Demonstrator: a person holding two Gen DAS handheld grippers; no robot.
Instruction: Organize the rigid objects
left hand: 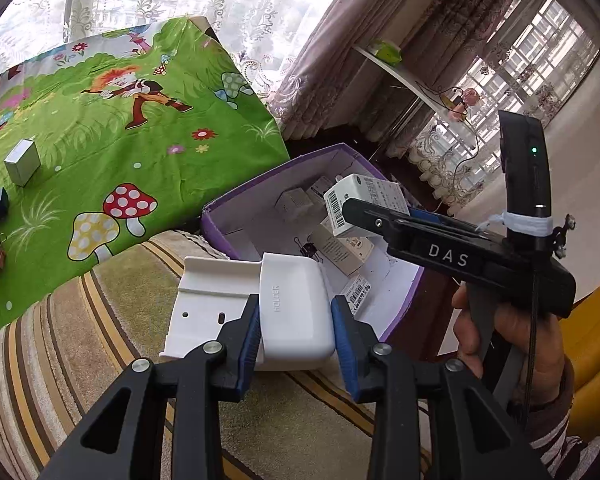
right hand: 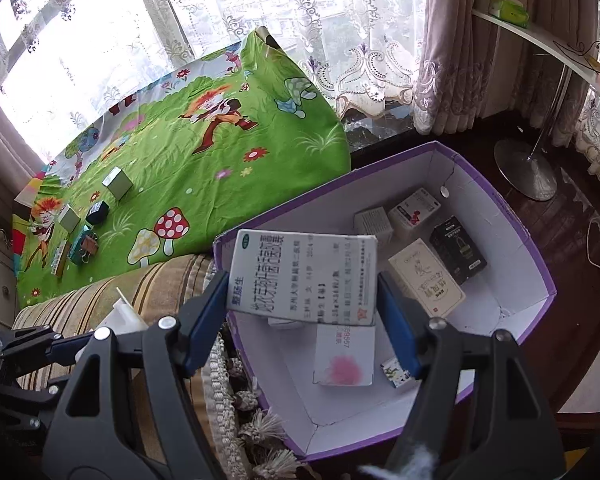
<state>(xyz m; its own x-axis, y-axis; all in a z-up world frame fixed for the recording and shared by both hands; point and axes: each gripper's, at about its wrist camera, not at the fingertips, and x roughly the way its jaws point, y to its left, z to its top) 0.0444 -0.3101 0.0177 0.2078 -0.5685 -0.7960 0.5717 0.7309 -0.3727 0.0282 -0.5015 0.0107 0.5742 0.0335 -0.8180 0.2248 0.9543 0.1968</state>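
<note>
1. Right wrist view: the right gripper grasps a medicine box above the purple bin, which already contains several boxes.
2. The left gripper clamps a white holder beside the bin.
3. Perhaps five items remain on the green cloth.

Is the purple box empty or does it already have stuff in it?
Not empty. The purple box is open on top, and several small cartons lie on its white floor, like a black one and a cream one.

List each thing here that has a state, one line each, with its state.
left gripper: shut on the white holder
white holder: held, over the striped cushion
right gripper: shut on the medicine box
medicine box: held above the purple box
purple box: open, partly filled with small boxes
</note>
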